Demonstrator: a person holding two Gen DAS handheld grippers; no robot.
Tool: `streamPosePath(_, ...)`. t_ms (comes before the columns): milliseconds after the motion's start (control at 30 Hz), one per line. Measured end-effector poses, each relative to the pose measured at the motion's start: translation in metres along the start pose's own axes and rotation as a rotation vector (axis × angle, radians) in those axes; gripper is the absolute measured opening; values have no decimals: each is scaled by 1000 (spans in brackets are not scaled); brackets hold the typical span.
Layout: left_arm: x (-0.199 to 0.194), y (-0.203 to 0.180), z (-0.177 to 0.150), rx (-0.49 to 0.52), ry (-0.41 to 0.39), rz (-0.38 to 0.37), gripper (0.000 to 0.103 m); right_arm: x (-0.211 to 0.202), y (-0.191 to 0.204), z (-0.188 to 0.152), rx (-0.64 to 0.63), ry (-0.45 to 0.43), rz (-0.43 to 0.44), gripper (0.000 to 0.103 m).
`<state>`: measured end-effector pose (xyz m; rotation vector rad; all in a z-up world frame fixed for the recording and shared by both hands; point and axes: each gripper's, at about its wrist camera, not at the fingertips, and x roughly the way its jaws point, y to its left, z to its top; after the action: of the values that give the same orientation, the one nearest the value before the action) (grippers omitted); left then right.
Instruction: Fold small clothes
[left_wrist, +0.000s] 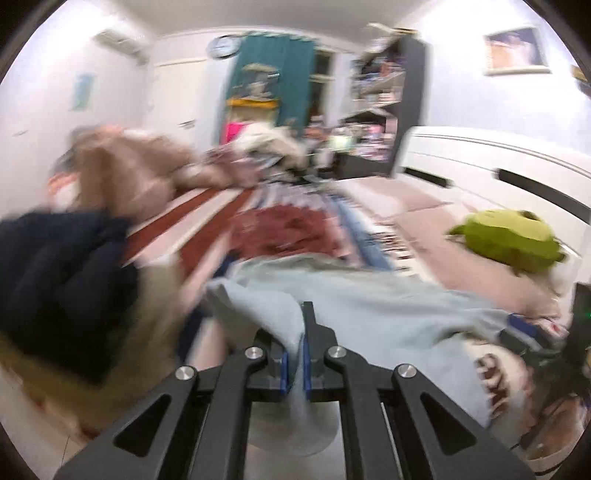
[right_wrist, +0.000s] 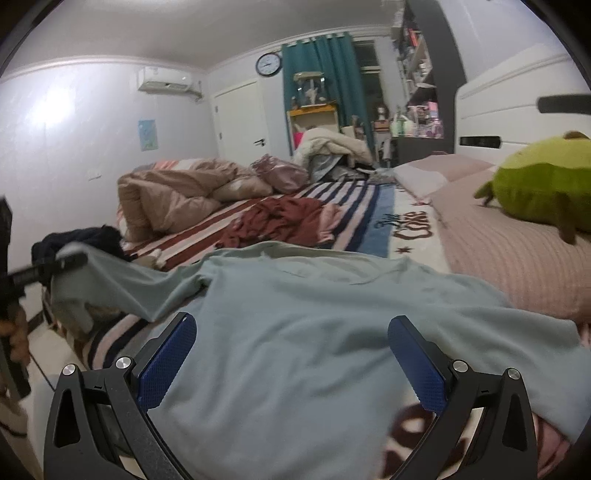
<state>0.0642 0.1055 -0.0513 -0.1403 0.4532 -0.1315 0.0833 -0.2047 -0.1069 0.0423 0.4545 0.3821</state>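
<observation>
A pale blue long-sleeved top (right_wrist: 295, 332) lies spread on the striped bed, neckline toward the far side. My left gripper (left_wrist: 295, 354) is shut on its sleeve (left_wrist: 266, 314); in the right wrist view that gripper (right_wrist: 70, 262) holds the sleeve end (right_wrist: 122, 280) lifted at the left bed edge. My right gripper (right_wrist: 291, 350) is open, its blue pads (right_wrist: 170, 354) wide apart just above the top's body, holding nothing. The left wrist view is motion-blurred.
A dark red garment (right_wrist: 280, 221) lies crumpled beyond the top. A navy garment (right_wrist: 85, 240) sits at the left edge, a beige duvet (right_wrist: 177, 192) behind it. A green plush (right_wrist: 539, 188) rests on pink pillows (right_wrist: 509, 251) at the right. Shelves and the headboard stand behind.
</observation>
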Motion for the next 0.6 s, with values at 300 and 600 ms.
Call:
streamPosePath(300, 120, -123, -25, 67, 281, -394, 4, -39, -73, -14, 91, -41, -131, 103)
streamPosePath(600, 107, -113, -53, 12, 349, -471, 50, -30, -89, -22, 154, 21, -124, 103)
